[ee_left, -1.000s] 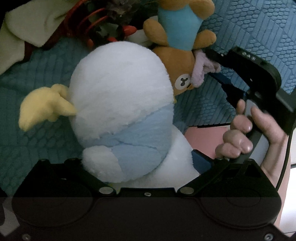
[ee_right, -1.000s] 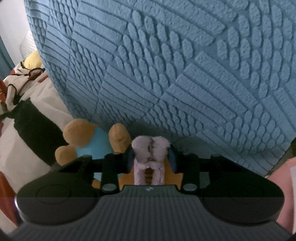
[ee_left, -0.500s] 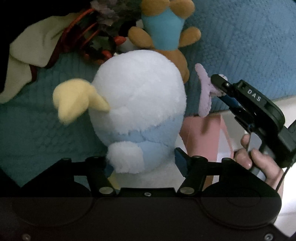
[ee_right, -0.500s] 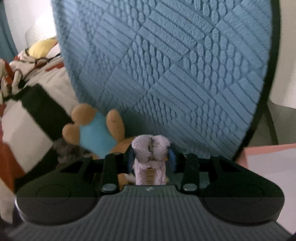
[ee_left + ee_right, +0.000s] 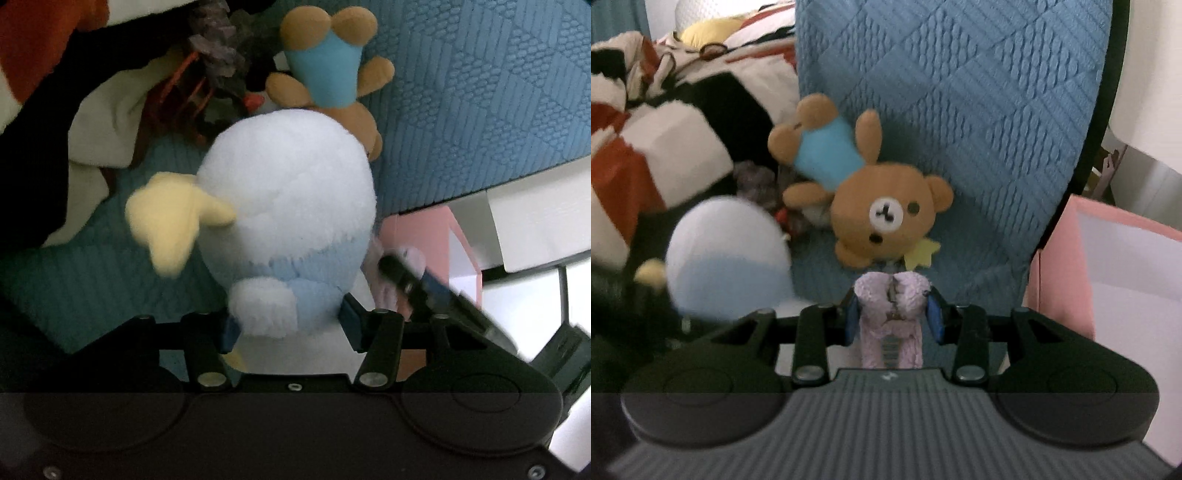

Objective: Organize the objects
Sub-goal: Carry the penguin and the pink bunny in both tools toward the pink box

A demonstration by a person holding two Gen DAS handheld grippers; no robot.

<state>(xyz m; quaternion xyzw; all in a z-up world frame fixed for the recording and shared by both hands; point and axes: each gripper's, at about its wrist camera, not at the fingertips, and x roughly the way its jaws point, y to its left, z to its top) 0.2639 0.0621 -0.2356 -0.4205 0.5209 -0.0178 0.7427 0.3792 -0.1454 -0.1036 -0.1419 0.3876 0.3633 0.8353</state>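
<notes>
Your left gripper [image 5: 290,328] has just been closing its fingers, and they now pinch the lower body of the round white and pale-blue plush bird with a yellow beak [image 5: 288,206]; the blue pads press into its fur on both sides. The bird sits upright between them, its beak pointing to the left of the left wrist view, held over the teal quilted cushion [image 5: 480,110].

Your right gripper [image 5: 892,319] has its fingers clamped on a small fuzzy lilac plush piece [image 5: 891,317], which stands upright between the blue pads. In the left wrist view that gripper shows blurred just beside the bird, on its right.

Beyond the bird, the brown plush bear in a light-blue shirt [image 5: 864,195] lies head-down against the cushion, its face turned to the right wrist camera and a small yellow star-shaped tag [image 5: 923,253] beside its head. A red, white and black blanket [image 5: 657,147] is heaped to the left. A pink box [image 5: 1060,266] stands to the right of the cushion.
</notes>
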